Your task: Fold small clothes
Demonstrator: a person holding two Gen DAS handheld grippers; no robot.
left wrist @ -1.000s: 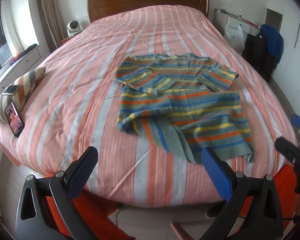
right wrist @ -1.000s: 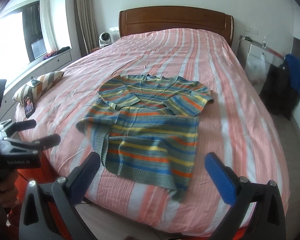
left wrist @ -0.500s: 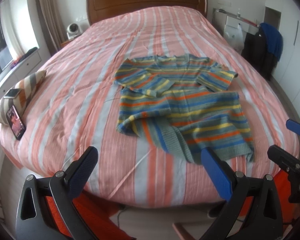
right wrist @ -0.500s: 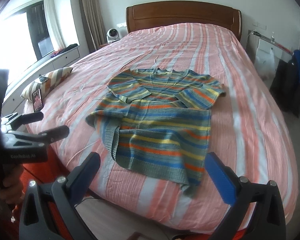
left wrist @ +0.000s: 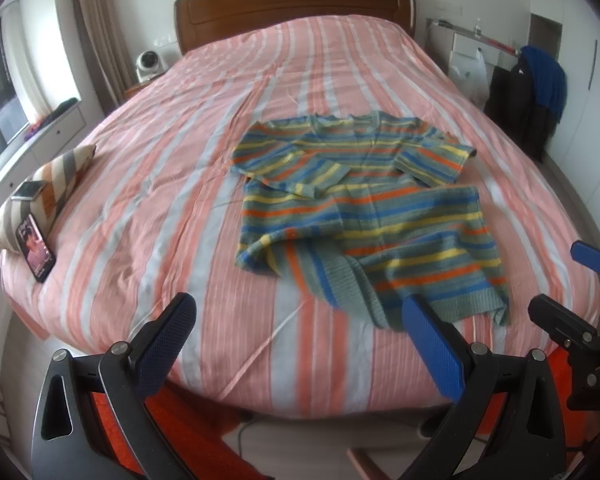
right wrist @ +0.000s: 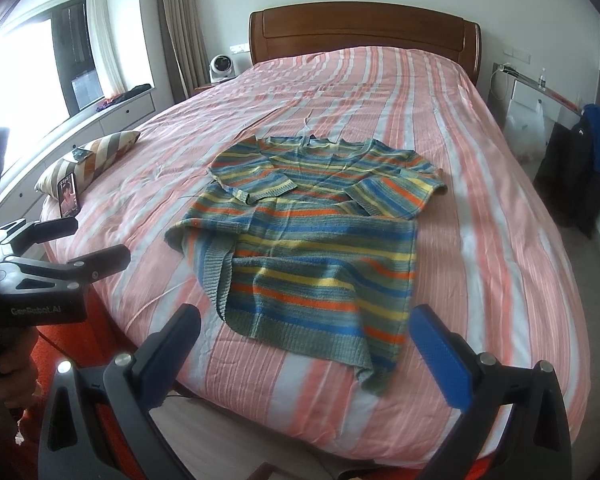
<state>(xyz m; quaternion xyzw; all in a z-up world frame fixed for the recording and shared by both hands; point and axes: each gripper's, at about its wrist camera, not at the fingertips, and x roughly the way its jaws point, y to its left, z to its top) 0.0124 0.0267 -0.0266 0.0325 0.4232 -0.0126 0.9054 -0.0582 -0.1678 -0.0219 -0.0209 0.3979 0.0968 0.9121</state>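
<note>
Sweater: a knitted sweater striped in blue, orange, yellow and grey-green point(left wrist: 364, 208) point(right wrist: 316, 240) lies on the bed, both sleeves folded across its chest, its hem near the foot edge.
Bed: a pink, white and grey striped cover point(left wrist: 180, 200) point(right wrist: 480, 220) under a brown wooden headboard point(left wrist: 292, 4).
Left gripper point(left wrist: 300, 344): blue-padded fingers spread wide, holding nothing (it hangs short of the foot edge).
Right gripper point(right wrist: 306, 350): likewise wide apart and empty.
Pillow: a chevron-striped cushion point(left wrist: 44, 188) with a lit phone point(left wrist: 36, 248) leaning on it.
</note>
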